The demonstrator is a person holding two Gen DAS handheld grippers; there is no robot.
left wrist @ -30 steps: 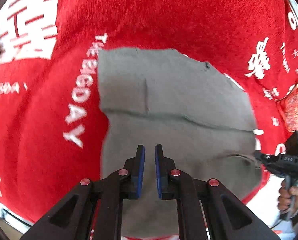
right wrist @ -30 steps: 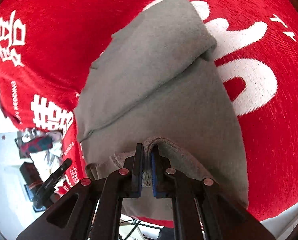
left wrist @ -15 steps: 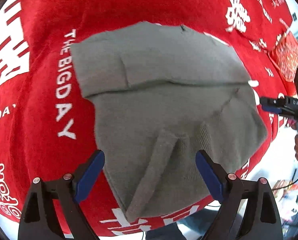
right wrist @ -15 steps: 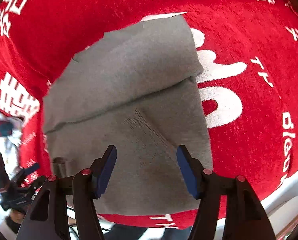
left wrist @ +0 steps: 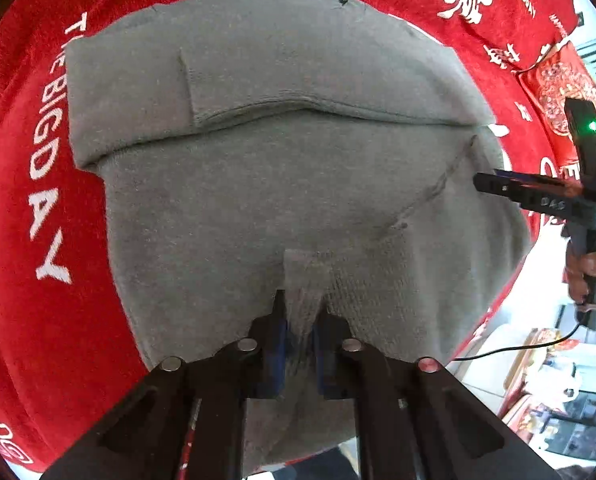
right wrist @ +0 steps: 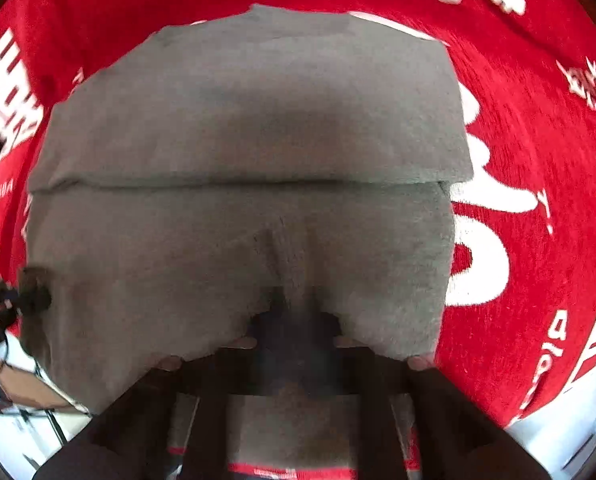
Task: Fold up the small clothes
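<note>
Left wrist view: we see the gray garment lying on the red cloth that covers the desk, its far part already folded over toward us.
Where it is: the gray garment fills the middle of both views, with its near edge at the near edge of the desk.
Left tongs: nearly closed, pinching a little ridge of the gray knit at the near edge.
Right tongs: the right wrist view is dark and blurry, but a bump of gray cloth sits between the tips, so we think they pinch it too.
Why held so: we think both grips take the near edge at two spots so it can be lifted evenly and laid over the folded part.
Containers: we see no box or basket for the clothes.
Around: white letters and signs are printed on the red cloth.
</note>
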